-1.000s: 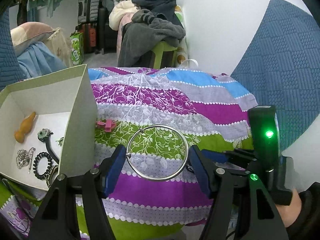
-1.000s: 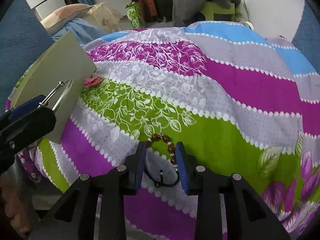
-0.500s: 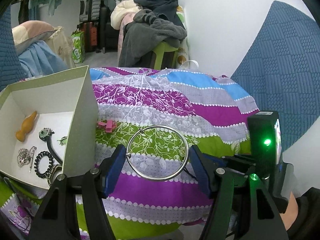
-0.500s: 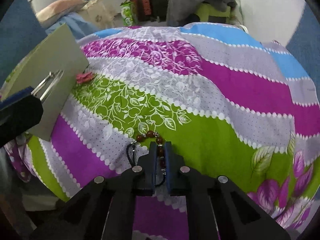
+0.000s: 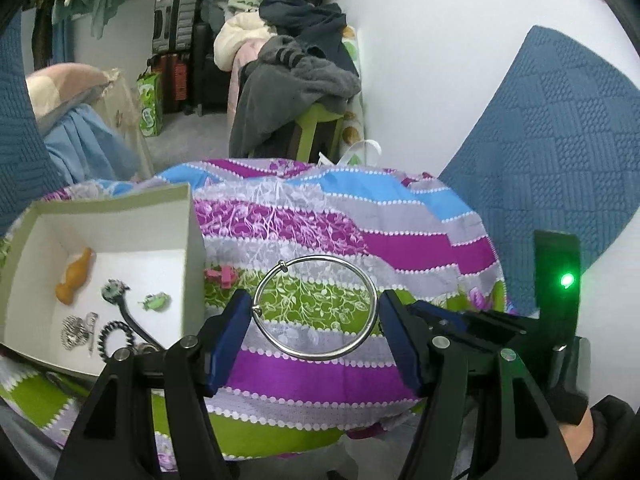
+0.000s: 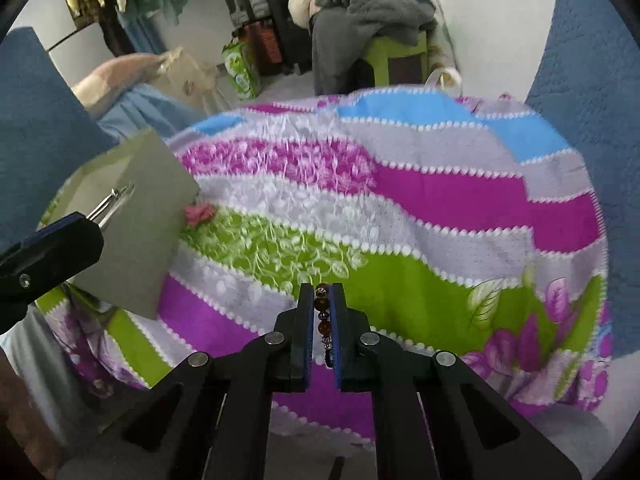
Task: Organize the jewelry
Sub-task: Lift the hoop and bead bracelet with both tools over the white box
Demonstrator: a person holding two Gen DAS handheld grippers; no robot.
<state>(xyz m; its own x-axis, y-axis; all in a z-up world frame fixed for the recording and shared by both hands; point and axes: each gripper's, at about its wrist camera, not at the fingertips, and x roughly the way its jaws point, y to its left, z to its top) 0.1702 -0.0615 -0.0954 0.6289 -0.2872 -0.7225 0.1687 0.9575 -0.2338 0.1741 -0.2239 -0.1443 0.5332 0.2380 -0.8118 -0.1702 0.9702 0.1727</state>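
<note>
My left gripper (image 5: 316,312) is shut on a large silver bangle (image 5: 362,338), held flat between its blue pads above the striped cloth. To its left stands the open white box (image 5: 188,216) holding an orange gourd charm (image 5: 76,278), a black coil hair tie (image 5: 110,338), a silver pendant (image 5: 74,332) and a small green piece (image 5: 154,302). In the right wrist view my right gripper (image 6: 322,292) is shut on a brown bead bracelet (image 6: 322,305), lifted off the cloth. The left gripper (image 6: 52,252) with the bangle (image 6: 112,202) shows at that view's left edge.
A pink hair clip (image 5: 220,275) lies on the cloth beside the box's right wall. The colourful striped cloth (image 6: 440,208) covers a round table. Blue quilted cushions (image 5: 560,152) flank it, and a clothes pile on a green stool (image 5: 296,92) stands behind.
The right gripper closed on the bead bracelet and lifted it off the cloth. Both grippers rose, so the table looks smaller and farther. The left still holds the bangle.
</note>
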